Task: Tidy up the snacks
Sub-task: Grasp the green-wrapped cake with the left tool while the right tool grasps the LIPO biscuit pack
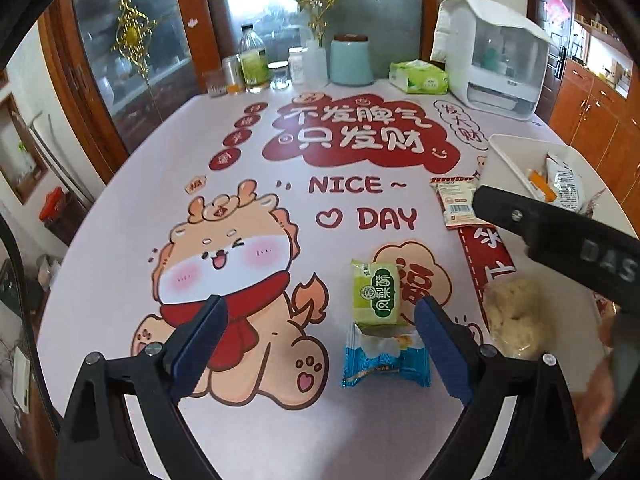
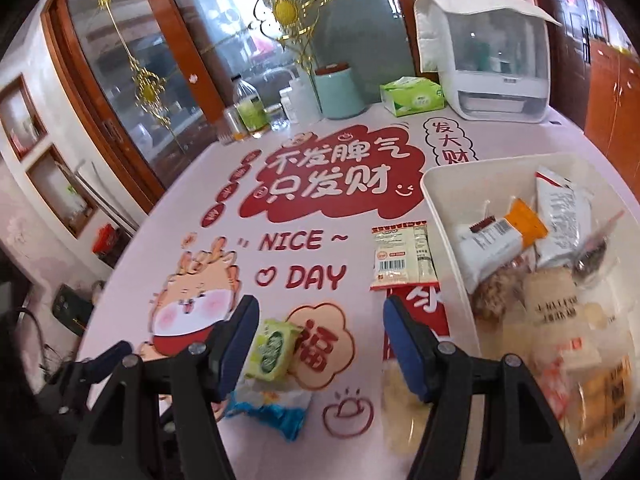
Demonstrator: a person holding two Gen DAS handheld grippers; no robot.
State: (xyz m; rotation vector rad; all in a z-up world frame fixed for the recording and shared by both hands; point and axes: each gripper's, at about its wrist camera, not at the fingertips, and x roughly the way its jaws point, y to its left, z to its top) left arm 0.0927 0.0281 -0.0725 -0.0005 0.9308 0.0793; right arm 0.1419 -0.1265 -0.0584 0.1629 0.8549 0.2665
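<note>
1. The left gripper (image 1: 318,344) is released, its blue pads wide apart above the table (image 1: 248,420) with nothing clamped; the blue packet (image 1: 386,360) lies between the pads, nearer the right one, touching neither

2. Just ahead of that packet, overlapping its far edge, lies the green packet (image 1: 376,294), also in the gap between the left jaws and nearer the right pad

3. To the right of the left jaws a pale snack bag (image 1: 516,316) lies on the table, partly under the black body of the other tool

4. The right gripper (image 2: 316,350) is also unclenched, its pads holding nothing; the green packet (image 2: 272,350) lies just inside its left pad, and the blue packet (image 2: 268,408) lies nearer the camera, below that pad

5. The pale snack bag (image 2: 400,396) lies beneath the right pad of the right gripper, partly hidden by it

6. Ahead of the right jaws lies the red-edged packet (image 2: 402,256) with a barcode, well apart from both pads

7. Right of the right jaws stands the white bin (image 2: 444,224), holding several wrapped snacks

8. Far beyond both jaws, at the table's back edge, stand a bottle (image 1: 253,60), a teal canister (image 1: 351,60), a tissue pack (image 1: 418,77) and a white appliance (image 1: 496,56)
</note>
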